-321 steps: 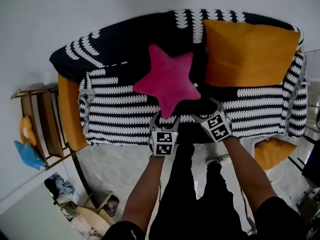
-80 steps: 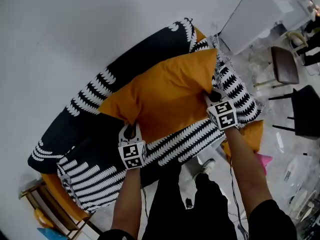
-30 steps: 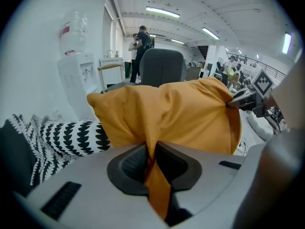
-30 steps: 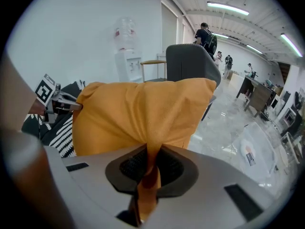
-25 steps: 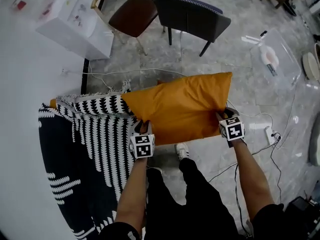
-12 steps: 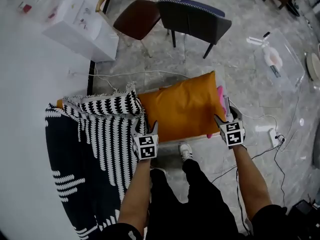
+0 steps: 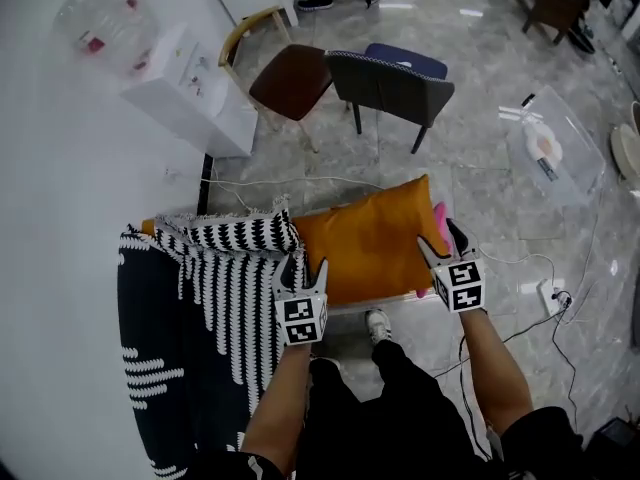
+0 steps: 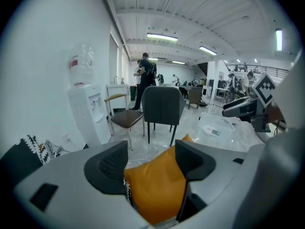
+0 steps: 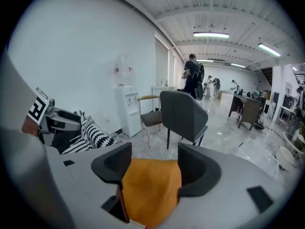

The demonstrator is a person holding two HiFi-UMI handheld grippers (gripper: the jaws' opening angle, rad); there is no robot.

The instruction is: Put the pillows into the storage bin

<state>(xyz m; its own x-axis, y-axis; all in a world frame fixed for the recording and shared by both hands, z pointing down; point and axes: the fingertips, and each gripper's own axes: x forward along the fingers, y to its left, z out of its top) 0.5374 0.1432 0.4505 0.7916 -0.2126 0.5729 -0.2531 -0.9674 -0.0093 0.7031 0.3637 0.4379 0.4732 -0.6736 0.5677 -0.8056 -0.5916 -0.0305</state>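
Orange pillow (image 7: 365, 243) touches striped throw (image 7: 240, 268); red bottle label (image 8: 75, 61) looks unreadable.

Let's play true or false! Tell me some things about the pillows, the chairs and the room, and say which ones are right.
1. A pink plush pillow peeks out at the right edge of the orange rectangular fabric pillow. True.
2. The orange pillow lies on the black-and-white patterned sofa. False: it lies beside the sofa's end, off it.
3. A wooden chair with a brown seat stands next to a dark grey upholstered chair. True.
4. The plastic water dispenser by the wall is black. False: it is white.
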